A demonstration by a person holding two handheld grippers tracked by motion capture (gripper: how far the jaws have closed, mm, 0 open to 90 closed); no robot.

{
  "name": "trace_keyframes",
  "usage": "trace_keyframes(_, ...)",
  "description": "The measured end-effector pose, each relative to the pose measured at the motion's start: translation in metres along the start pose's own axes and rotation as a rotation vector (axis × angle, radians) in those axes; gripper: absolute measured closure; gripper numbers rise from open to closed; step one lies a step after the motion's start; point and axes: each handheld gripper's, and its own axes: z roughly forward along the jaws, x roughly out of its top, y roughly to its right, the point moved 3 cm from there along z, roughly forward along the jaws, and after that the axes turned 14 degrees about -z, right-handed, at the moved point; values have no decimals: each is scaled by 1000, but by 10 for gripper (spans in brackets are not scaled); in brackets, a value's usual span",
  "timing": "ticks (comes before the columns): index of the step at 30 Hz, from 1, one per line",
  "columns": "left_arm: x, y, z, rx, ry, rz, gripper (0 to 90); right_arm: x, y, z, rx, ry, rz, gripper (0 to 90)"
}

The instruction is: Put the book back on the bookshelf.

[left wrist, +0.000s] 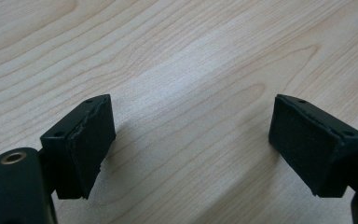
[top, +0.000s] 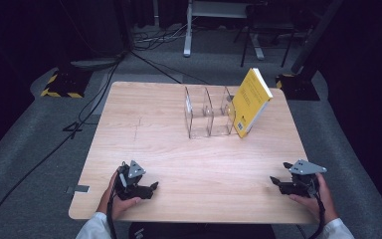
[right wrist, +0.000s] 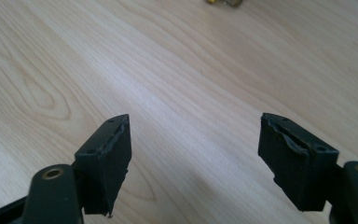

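At the near edge of the pale wooden table (top: 179,159), the left tool (top: 151,187) rests low in the person's left hand (top: 115,201), its jaws spread wide over bare wood and holding nothing. The right tool (top: 277,181) sits at the same near edge, far to the other side, in the right hand (top: 314,198); its jaws also stand wide and empty.

Well beyond both tools, toward the far side of the table, stands the clear acrylic divider rack (top: 210,113) with upright partitions. The yellow paperback book (top: 250,101) leans tilted against the rack's right end, its lower corner on the table and its top tipped away to the right.

The book looks the likeliest thing to be handled, and its lean is the risk. Propped on one corner, it could slide flat or topple if a tool nudges it before gripping. A push against the light rack could shift it across the smooth wood, taking away the book's support. A grip on only the cover might let the pages fan open and slip.
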Motion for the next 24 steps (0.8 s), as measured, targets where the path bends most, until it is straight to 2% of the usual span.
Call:
trace_keyframes(4,0,0,0,0,0,0,150,-12,-4,-2,-5,-9,10,258)
trace_keyframes(11,0,0,0,0,0,0,150,-38,-8,-6,7,-25,74,237)
trace_keyframes(17,1,0,1,-1,-2,-1,150,-54,-4,-12,23,11,190,232)
trace_keyframes(20,0,0,0,-2,-4,-2,150,-54,-5,-13,14,14,178,232)
trace_keyframes(24,1,0,1,-3,-4,-3,150,-55,-4,-12,37,10,203,232)
